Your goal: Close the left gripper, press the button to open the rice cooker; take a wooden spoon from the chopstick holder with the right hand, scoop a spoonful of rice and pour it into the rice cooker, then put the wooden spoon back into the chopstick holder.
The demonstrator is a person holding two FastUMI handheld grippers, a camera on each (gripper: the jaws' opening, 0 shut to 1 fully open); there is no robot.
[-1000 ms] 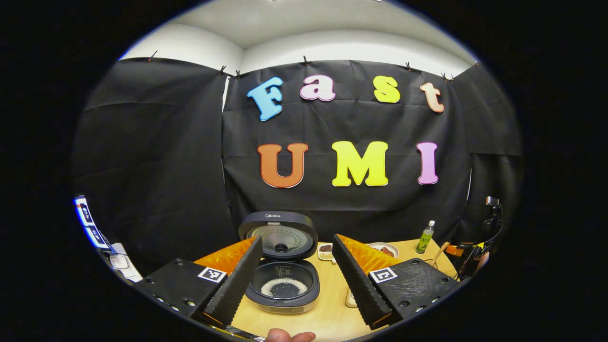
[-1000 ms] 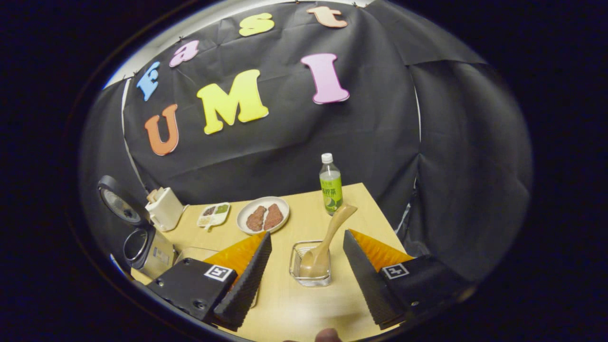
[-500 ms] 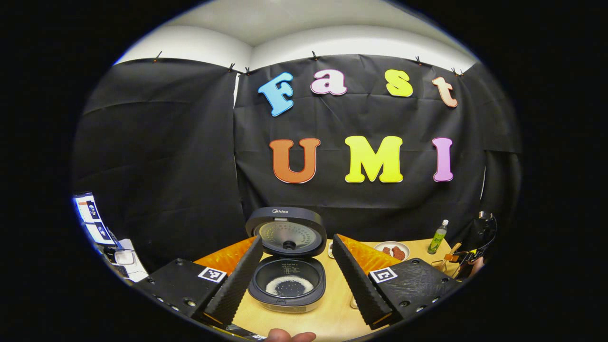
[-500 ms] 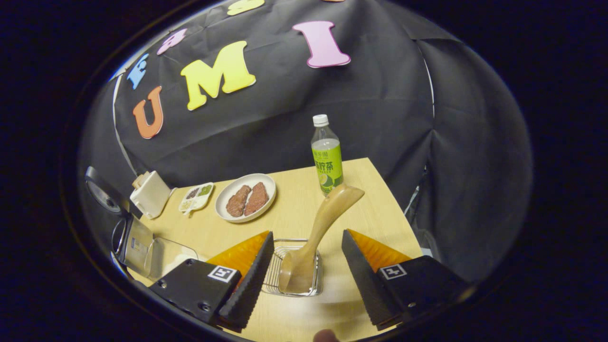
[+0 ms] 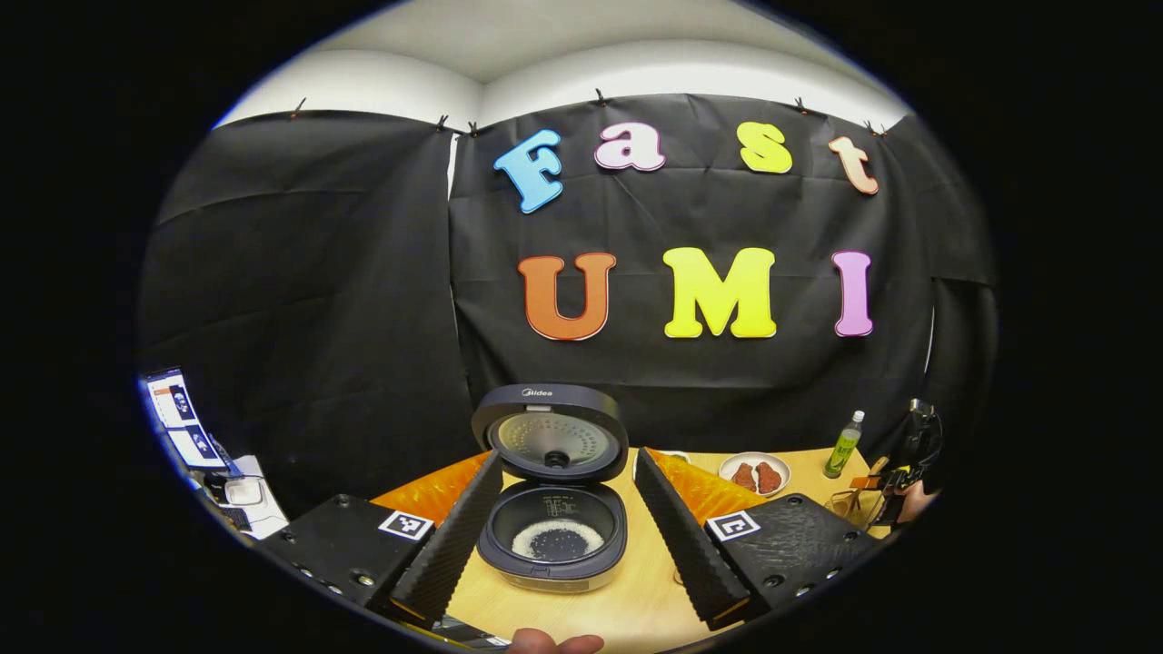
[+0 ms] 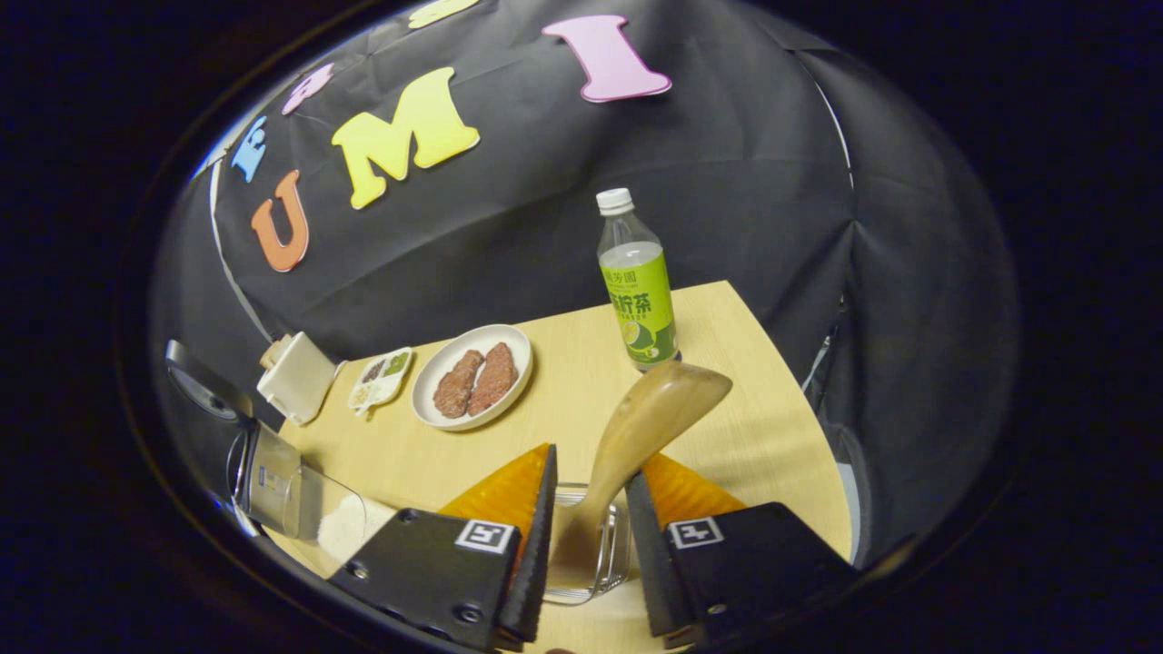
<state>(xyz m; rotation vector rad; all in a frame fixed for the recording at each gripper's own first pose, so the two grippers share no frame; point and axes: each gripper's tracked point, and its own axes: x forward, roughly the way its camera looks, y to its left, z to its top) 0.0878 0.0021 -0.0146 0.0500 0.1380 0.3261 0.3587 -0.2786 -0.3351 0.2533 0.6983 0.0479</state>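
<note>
The rice cooker stands open on the wooden table, lid tipped up, with a ring of rice in the black pot. My left gripper hangs in front of it, open and holding nothing. In the right gripper view the wooden spoon leans out of the clear chopstick holder. My right gripper straddles the spoon's shaft with its jaws narrow. The right finger lies against the wood, and a slit shows on the left side. The cooker and a clear box of rice sit at the left edge.
A green-labelled bottle stands just behind the spoon. A white plate with two pieces of meat, a small divided dish and a cream box line the back. The table's right edge is close.
The right gripper has moved down and forward onto the spoon, and its jaws have narrowed from wide open to just around the shaft. The left gripper has drawn back slightly, still open.
</note>
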